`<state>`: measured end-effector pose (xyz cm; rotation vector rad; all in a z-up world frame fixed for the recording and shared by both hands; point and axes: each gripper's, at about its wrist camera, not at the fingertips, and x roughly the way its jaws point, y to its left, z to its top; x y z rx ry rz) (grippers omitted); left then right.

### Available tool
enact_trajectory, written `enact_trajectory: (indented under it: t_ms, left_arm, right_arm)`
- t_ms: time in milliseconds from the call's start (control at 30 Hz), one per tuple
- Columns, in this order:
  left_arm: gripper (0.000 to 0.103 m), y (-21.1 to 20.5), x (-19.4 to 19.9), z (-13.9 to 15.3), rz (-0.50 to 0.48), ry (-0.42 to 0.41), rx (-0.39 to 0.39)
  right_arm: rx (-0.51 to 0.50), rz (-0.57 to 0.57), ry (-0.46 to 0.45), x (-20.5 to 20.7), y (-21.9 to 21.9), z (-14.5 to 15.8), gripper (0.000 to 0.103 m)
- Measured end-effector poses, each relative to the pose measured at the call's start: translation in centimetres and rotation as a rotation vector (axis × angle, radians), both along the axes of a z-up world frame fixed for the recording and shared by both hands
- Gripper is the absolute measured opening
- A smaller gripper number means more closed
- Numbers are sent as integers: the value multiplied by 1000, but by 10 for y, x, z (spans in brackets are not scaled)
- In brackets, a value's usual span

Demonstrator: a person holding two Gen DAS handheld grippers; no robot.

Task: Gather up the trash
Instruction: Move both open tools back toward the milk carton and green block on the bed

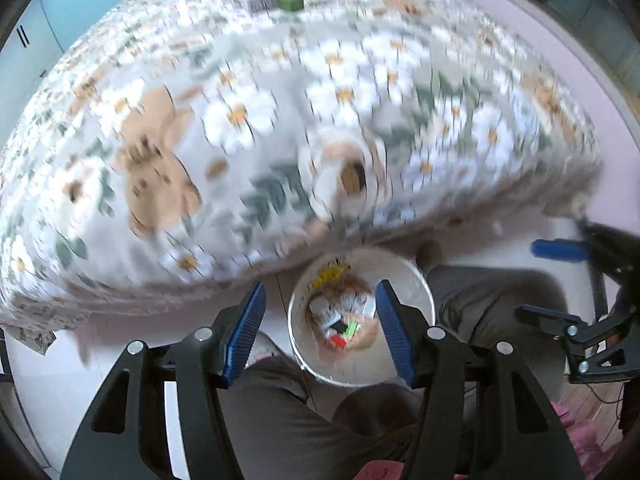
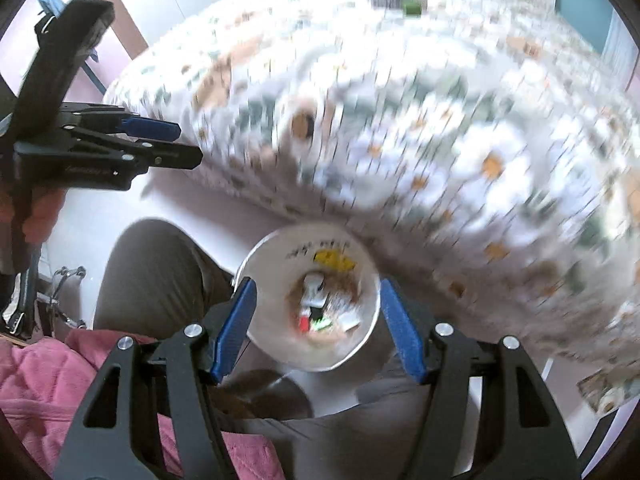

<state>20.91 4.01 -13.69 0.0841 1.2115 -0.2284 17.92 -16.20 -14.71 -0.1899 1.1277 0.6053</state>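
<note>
Round white plastic trash bucket (image 1: 362,364) sits on the floor between your knees, scraps inside, just below the daisy-print tablecloth (image 1: 248,120) edge. Your left gripper (image 1: 320,316) and right gripper (image 2: 316,312) hang above the bucket, both released, nothing gripped.

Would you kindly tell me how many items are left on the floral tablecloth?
2: a white paper cup near the table's front edge, above the trash bucket, and a green-and-grey packet at the far side. Motion blur may hide smaller scraps.

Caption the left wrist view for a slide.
Open left gripper above a white bin of trash, beside a daisy-print tablecloth.
</note>
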Motion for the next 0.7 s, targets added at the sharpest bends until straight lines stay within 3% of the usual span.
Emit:
enact_trajectory:
  t_ms: [333, 433, 500, 700]
  left_arm:
    - [60, 14, 52, 59, 7, -124, 58]
    - [60, 15, 77, 69, 10, -142, 74]
    - [66, 16, 97, 71, 15, -155, 91]
    - [67, 20, 148, 75, 14, -174, 122]
  right_arm:
    - [48, 9, -141, 31, -4, 74, 65]
    - [58, 10, -169, 45, -2, 85, 65]
    - [63, 8, -179, 61, 0, 89, 65]
    - [58, 11, -173, 116, 9, 89, 65]
